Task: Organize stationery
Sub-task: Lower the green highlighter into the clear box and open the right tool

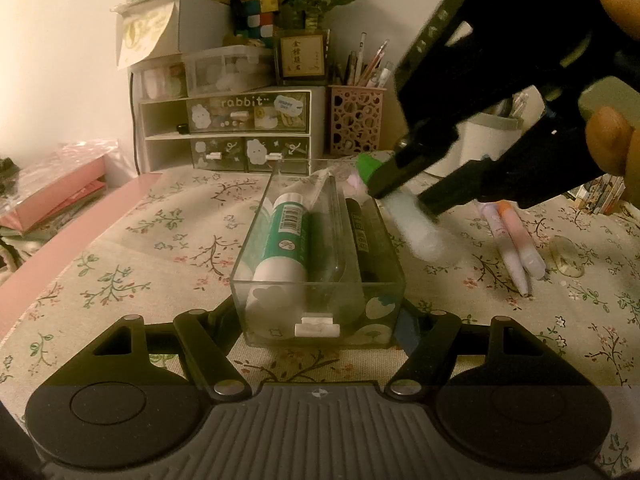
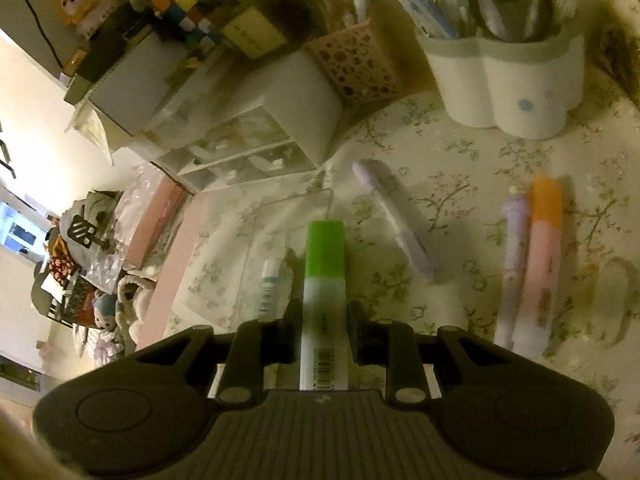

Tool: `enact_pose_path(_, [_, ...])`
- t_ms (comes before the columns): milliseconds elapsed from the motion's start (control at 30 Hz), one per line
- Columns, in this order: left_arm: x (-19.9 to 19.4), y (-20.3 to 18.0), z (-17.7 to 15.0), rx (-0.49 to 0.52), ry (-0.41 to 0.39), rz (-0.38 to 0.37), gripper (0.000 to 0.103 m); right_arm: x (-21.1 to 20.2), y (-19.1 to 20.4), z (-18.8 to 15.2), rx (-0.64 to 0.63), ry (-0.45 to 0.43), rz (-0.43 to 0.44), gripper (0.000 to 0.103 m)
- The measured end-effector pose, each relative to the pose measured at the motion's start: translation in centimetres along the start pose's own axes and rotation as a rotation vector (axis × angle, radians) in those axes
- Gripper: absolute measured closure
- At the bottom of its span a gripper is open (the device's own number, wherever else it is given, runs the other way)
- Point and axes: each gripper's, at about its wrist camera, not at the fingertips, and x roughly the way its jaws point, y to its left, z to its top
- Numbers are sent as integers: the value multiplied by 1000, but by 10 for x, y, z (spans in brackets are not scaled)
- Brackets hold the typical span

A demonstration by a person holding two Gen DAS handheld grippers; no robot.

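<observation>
The left gripper [image 1: 320, 320] fingers squeeze the clear box [image 1: 316, 276]. The right gripper [image 2: 322, 332] fingers pinch a green-capped marker [image 2: 324, 300], mid-frame.

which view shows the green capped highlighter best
The right wrist view: the green-capped highlighter runs sharp and nearly whole up the middle, clamped by the right hand-held gripper, barcode showing. In the left wrist view it is blurred, and the gripper covers its middle.
</observation>
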Motion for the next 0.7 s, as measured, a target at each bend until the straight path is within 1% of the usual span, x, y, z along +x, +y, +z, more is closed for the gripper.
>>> enact_pose_path(200, [0, 0, 0, 0, 0, 0, 31, -2, 7, 3, 16, -16, 14, 80])
enact_pose_path(367, [0, 0, 0, 0, 0, 0, 31, 3, 5, 4, 106, -4, 75, 80])
enact_pose_path(500, [0, 0, 0, 0, 0, 0, 31, 7, 4, 2, 137, -4, 76, 80])
enact_pose_path(600, [0, 0, 0, 0, 0, 0, 31, 6, 6, 1, 130, -21, 46, 79])
enact_pose_path(700, [0, 0, 0, 0, 0, 1, 31, 7, 7, -1, 111, -19, 22, 79])
